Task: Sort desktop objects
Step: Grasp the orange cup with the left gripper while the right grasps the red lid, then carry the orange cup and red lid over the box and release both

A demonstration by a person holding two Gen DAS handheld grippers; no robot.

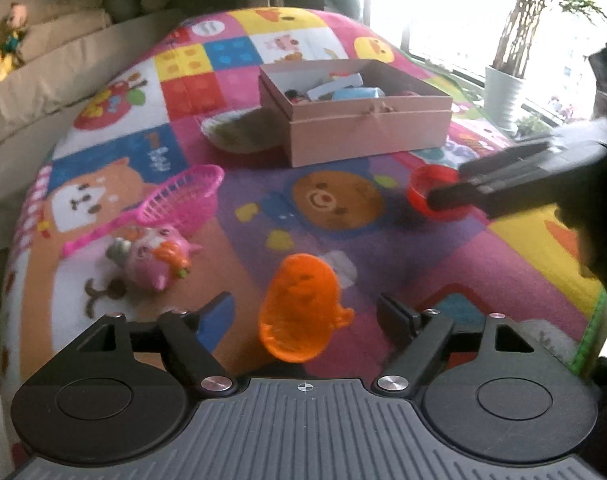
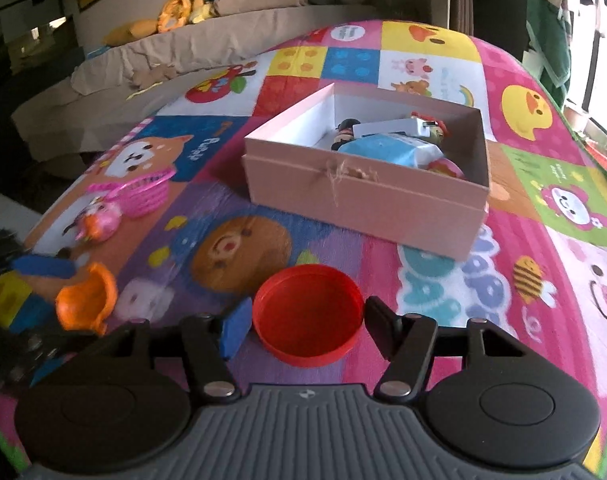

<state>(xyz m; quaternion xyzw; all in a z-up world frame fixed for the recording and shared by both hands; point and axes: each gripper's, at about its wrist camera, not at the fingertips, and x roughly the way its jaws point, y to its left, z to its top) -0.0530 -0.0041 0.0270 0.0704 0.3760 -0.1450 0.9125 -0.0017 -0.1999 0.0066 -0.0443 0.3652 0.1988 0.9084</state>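
An orange duck-shaped mould point(image 1: 301, 312) lies on the patchwork mat between the open fingers of my left gripper point(image 1: 303, 316); it also shows in the right wrist view point(image 2: 88, 299). A red round lid point(image 2: 307, 314) lies between the open fingers of my right gripper point(image 2: 305, 326), which reaches over it in the left wrist view point(image 1: 437, 192). A pink box point(image 2: 367, 196) holding several toys stands behind. Whether either gripper's fingers touch its object I cannot tell.
A pink toy net basket point(image 1: 175, 204) and a pink pig toy point(image 1: 155, 254) lie at the left. A small bowl point(image 1: 239, 130) sits left of the box. A sofa point(image 2: 183, 40) lies beyond the mat. A potted plant point(image 1: 503, 92) stands by the window.
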